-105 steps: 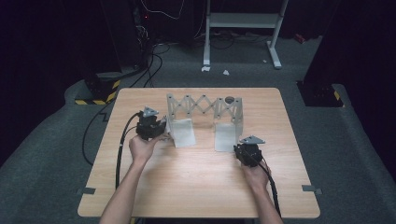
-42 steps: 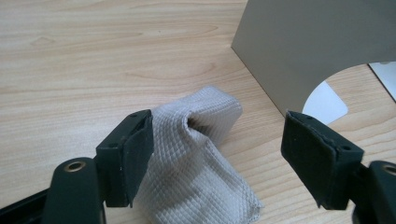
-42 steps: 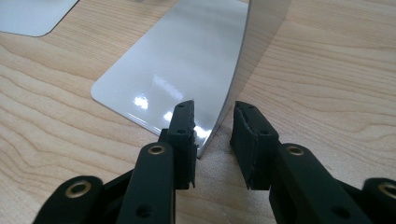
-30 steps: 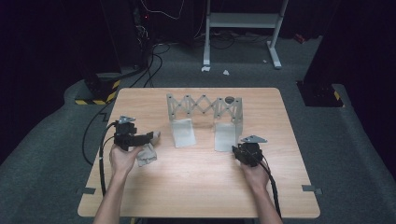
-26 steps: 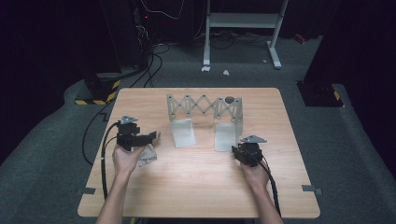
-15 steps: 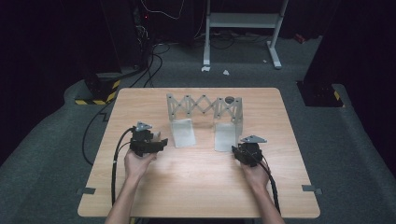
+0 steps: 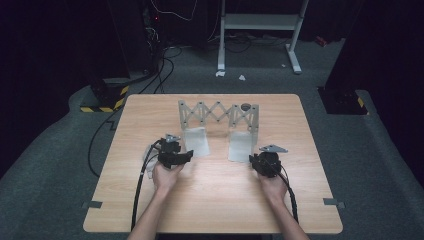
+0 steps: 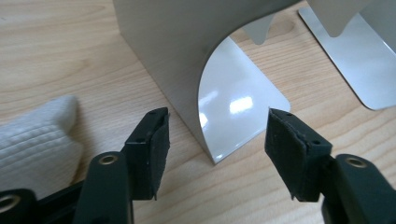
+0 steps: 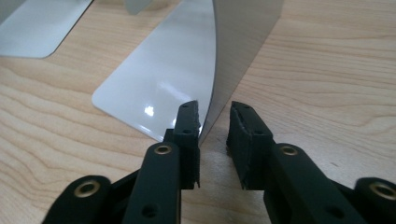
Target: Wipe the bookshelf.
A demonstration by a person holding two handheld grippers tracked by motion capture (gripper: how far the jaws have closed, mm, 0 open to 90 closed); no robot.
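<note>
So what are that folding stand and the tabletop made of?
The stand looks like thin sheet metal: brushed grey uprights, mirror-glossy base plates reflecting lights. The tabletop shows pale wood grain, possibly a laminate.

A light wooden table [image 7: 210, 200] with rounded corners stands on grey carpet. On it, toward the far edge, sits a metal rack [image 7: 219, 112]: a scissor-lattice bar with an upright plate at each end and a flat foot under each plate. The left foot [image 7: 196, 141] and the right foot [image 7: 241, 146] lie flat on the wood, stretching from the lattice toward the near edge. A small dark round thing [image 7: 245, 106], perhaps a knob, sits at the lattice's right end. Left of the rack's left plate lies a white ribbed cloth [image 8: 35, 140]. Near the table's near corners, well in front of the rack, are two grey strips of tape [image 7: 93, 204].
</note>
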